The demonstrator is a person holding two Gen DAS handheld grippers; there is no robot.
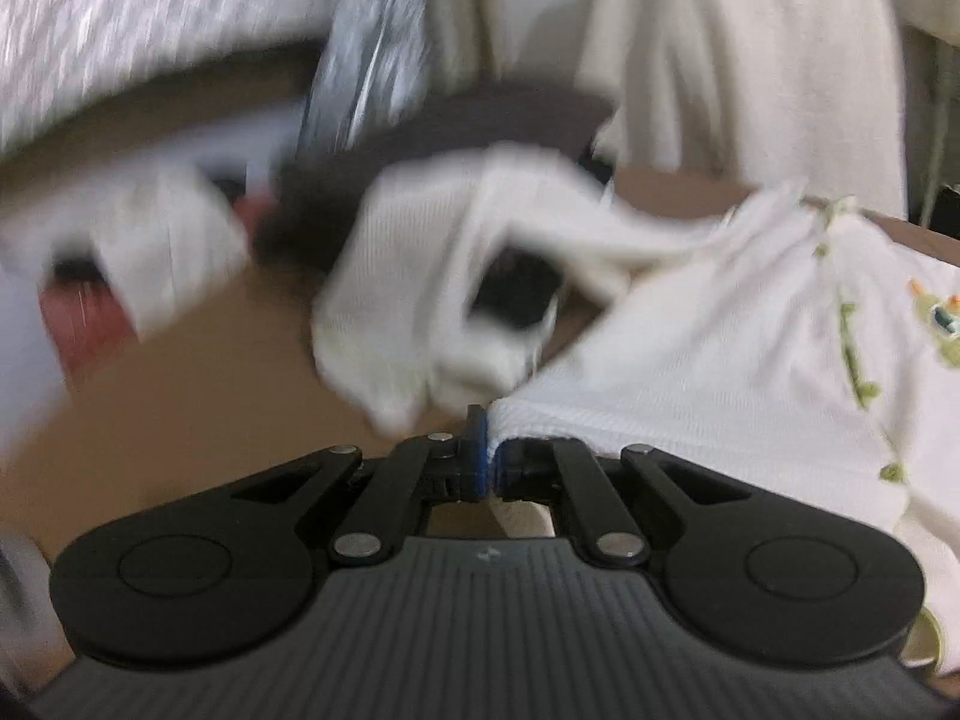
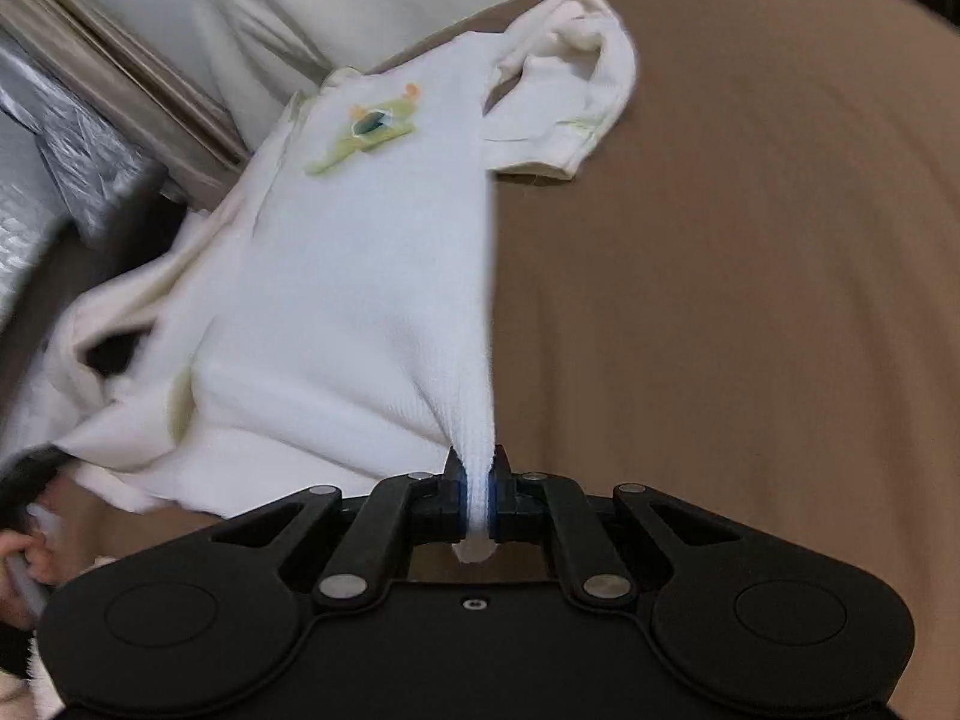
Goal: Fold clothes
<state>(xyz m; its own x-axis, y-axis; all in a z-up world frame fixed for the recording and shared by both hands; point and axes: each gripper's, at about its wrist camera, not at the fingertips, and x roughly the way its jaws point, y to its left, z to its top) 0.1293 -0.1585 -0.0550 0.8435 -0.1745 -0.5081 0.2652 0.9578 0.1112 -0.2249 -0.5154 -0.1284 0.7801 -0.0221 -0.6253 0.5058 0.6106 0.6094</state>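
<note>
A small white knit garment (image 2: 336,276) with a green embroidered patch (image 2: 366,126) lies partly lifted over a brown cloth surface (image 2: 750,300). My right gripper (image 2: 477,480) is shut on a bunched edge of it, the fabric squeezed between the blue pads. In the left wrist view the same garment (image 1: 720,348) stretches to the right, and my left gripper (image 1: 489,450) is shut on its hem. One sleeve (image 1: 432,276) flaps blurred in front of the left gripper. The other sleeve (image 2: 570,102) lies curled at the far end.
The brown surface (image 1: 192,408) spreads wide to the right in the right wrist view. Pale draped cloth (image 1: 738,60) and a silvery plastic wrap (image 1: 366,42) stand behind. A person's fingers (image 2: 30,558) show at the lower left edge of the right wrist view.
</note>
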